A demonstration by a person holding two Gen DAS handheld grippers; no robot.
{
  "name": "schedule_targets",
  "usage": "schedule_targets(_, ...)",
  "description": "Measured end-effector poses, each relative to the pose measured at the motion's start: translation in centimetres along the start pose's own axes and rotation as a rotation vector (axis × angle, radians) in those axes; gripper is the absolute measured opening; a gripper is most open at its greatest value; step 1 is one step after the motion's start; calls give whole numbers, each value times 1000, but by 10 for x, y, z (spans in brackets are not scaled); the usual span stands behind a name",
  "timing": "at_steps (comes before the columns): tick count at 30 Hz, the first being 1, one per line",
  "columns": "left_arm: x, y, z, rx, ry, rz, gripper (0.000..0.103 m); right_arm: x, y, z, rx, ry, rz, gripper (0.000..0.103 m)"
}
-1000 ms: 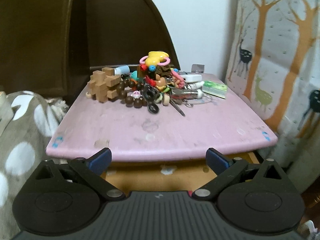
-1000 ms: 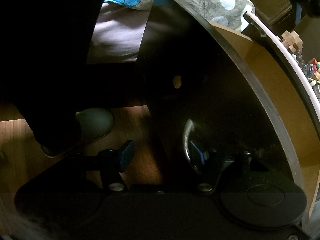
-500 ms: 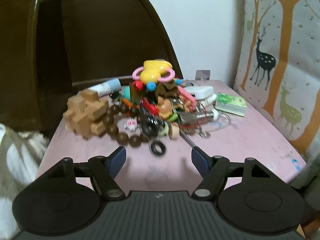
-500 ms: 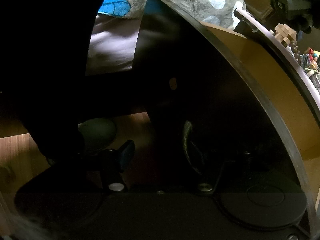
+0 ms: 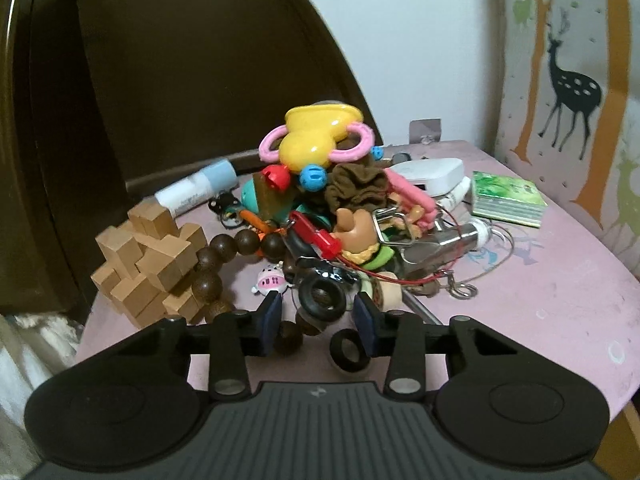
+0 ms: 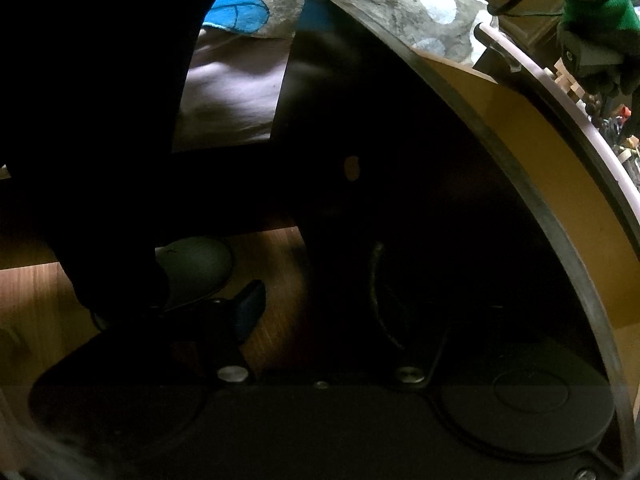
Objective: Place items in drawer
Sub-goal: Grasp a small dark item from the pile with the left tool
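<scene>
Black rubber ring (image 5: 322,299) is sitting at the near edge of the pile (image 5: 332,200) on the pink table (image 5: 540,280), right between the blue pads of the left gripper (image 5: 318,312). The gripper is standing partly open, pads just beside the ring on both sides, not clearly touching; nothing held yet. A second black ring (image 5: 349,349) is lying nearer than the first, under the right pad. The wooden bead string (image 5: 224,252) is running just left of the ring, and the wooden block puzzle (image 5: 148,264) is sitting left of that.

Risks, as a guess: the ring is looking tangled with the red cord (image 5: 372,276) and metal clips, so lifting could be dragging neighbours along or toppling the yellow-and-pink toy (image 5: 316,142) off the top. Pads could also be catching a bead or the small pink pig charm (image 5: 272,282) left of the ring, or the ring could be rolling out of a shallow pinch.

The left wrist view is showing the pile and the grasp only; no drawer in it. The right wrist view is showing the dark drawer front (image 6: 420,200) with its curved metal handle (image 6: 376,280), the tan drawer wall (image 6: 540,160) below the table edge, and the green-gloved left hand (image 6: 600,32) above the table. The right gripper (image 6: 320,308) is sitting at the handle; one blue pad (image 6: 250,312) is visible left of it, the other is lost in the dark, so I cannot tell if it is gripping.
</scene>
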State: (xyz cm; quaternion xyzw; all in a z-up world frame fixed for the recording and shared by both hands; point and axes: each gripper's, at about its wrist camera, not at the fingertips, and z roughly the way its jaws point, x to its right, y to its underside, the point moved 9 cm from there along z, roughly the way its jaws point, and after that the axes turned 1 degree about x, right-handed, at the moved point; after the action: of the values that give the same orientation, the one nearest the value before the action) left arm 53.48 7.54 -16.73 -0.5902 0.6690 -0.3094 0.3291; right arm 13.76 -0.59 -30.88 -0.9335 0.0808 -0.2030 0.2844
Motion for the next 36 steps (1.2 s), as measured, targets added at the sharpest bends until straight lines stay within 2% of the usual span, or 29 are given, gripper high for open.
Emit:
schedule_targets(2,-2,-1,4,-6,8,-22,37,0,0,0,1,0,-2,66)
schedule_targets(3,-1,-1,4,-6,16,-15,30,0,0,0,1,0,-3,66)
schedule_targets(6,4,-3,2,-5,15,6,26,0,0,0,2,1,-5,66)
schedule_targets(10,4,-4,-9,1,23,-23,22,0,0,1,2,2,-10,66)
schedule_targets(18,1,-7,-48,36,6,-26,16,0,-1,2,-2,6,-19,66)
schedule_targets(20,-2,-8,-58,41,-5,-27,9,0,-1,2,-4,6,-18,66)
schedule_targets(29,-11,-5,-105,53,1,-38,9,0,-2,3,-10,9,-29,66)
schedule_targets(36,-7,9,-161,70,49,-47,9,0,-2,5,-14,12,-37,66)
